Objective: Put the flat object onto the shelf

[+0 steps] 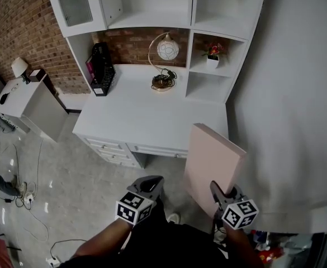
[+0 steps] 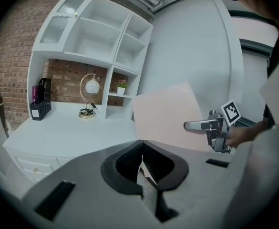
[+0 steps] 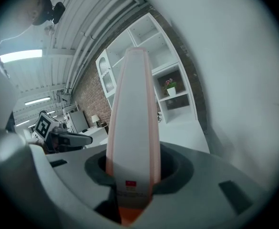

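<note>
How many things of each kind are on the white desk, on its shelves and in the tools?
Globe lamp: 1
Black file holder: 1
Magenta item tucked in the holder: 1
Potted flower: 1
Pink flat board, gripped by the right tool: 1
Total: 5

On the white desk [image 1: 146,121], a black mesh file holder [image 1: 103,68] is set back left and a round globe lamp [image 1: 164,66] back centre; a pink flat board [image 1: 213,161] is held before its right front corner.
</note>
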### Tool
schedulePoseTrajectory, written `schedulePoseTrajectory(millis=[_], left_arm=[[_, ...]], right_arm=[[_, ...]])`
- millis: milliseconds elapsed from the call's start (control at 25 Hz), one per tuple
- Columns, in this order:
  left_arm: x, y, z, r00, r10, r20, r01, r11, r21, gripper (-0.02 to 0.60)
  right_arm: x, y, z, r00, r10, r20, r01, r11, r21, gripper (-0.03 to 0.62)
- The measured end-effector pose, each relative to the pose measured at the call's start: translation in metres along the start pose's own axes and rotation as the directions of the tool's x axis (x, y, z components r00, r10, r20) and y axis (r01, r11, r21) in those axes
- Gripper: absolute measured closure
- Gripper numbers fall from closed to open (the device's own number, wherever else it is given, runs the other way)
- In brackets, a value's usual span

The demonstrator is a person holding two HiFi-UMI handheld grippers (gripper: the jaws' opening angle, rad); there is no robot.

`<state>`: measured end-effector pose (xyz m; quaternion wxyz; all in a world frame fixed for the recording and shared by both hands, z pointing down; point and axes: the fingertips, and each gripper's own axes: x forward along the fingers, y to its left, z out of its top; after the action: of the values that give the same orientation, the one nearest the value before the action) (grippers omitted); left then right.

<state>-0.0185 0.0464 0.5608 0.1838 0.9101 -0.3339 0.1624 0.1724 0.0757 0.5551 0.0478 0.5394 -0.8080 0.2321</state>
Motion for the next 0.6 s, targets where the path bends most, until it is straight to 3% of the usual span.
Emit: schedulePoseTrajectory(millis=[360,600], left_arm=[[0.017,0.029,0.007,1.000,-0.004,-0.006,0.003,1.000,-0.017,0.576],[0.040,0.066,0.033,1.000,-0.007,0.001,0.007,1.000,-0.018,0.577]], right_arm=[[0.029,-0.006,0.012,1.000,-0.013,-0.012,0.013,1.000,-0.003,0.430],[0.068,-0.013,0.031,1.000,-0.016,-0.018,0.016,1.000,-0.003,0.430]])
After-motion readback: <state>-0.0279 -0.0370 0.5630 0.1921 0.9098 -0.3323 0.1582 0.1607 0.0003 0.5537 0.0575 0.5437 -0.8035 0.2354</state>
